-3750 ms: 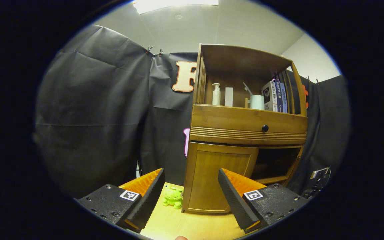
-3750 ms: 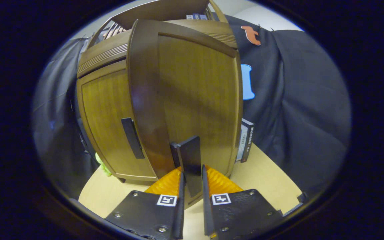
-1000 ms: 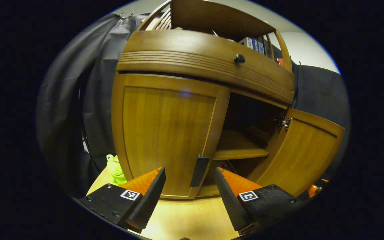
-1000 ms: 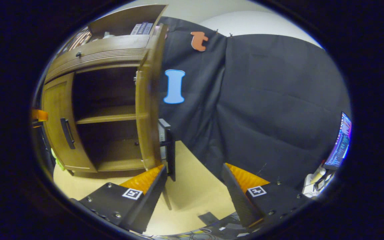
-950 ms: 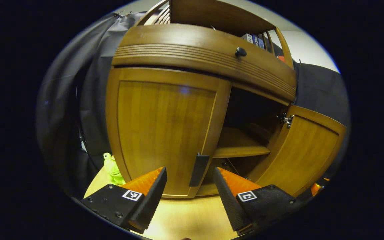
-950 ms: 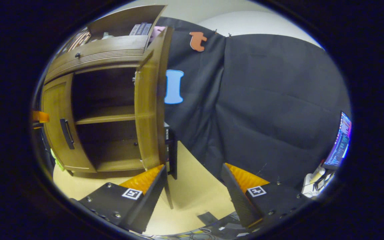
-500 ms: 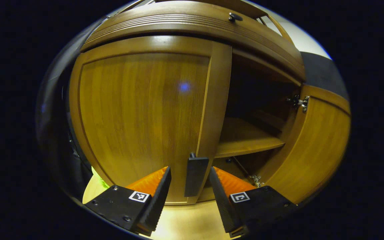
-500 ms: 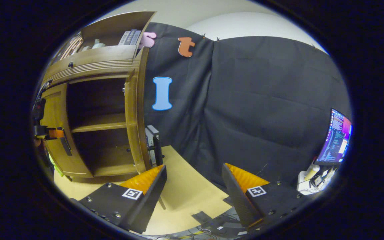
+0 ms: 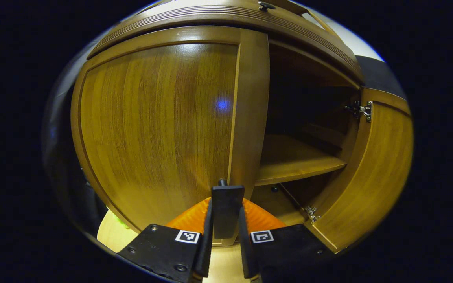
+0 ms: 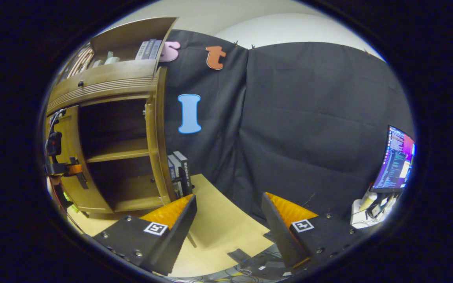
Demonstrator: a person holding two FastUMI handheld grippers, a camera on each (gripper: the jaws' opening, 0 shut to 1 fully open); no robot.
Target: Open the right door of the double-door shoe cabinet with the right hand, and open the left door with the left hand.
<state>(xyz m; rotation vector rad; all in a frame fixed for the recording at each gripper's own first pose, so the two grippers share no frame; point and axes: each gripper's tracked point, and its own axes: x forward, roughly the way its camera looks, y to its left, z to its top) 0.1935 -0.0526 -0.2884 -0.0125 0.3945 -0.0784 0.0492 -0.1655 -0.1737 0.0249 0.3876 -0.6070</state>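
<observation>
The wooden shoe cabinet (image 9: 250,23) is close in front in the left gripper view. Its left door (image 9: 155,118) lies flat against the front. Both fingers of my left gripper (image 9: 225,206) press on that door's dark upright handle (image 9: 227,194). The right door (image 9: 372,173) is swung wide, showing an inner shelf (image 9: 293,165). In the right gripper view my right gripper (image 10: 226,210) stands open over the table, apart from the right door (image 10: 156,137), which is seen edge-on. The left gripper (image 10: 63,169) shows small at the left door (image 10: 73,188).
Books (image 10: 181,169) stand on the light table (image 10: 218,224) behind the open right door. A lit monitor (image 10: 395,161) and clutter sit at the far right. Cables lie along the table's near edge (image 10: 246,271). More books (image 10: 148,49) fill the cabinet's top shelf.
My left gripper moved in on the left door's handle and shut on it. My right gripper, earlier shut on the right door's handle, let go and drew back from the opened door.
</observation>
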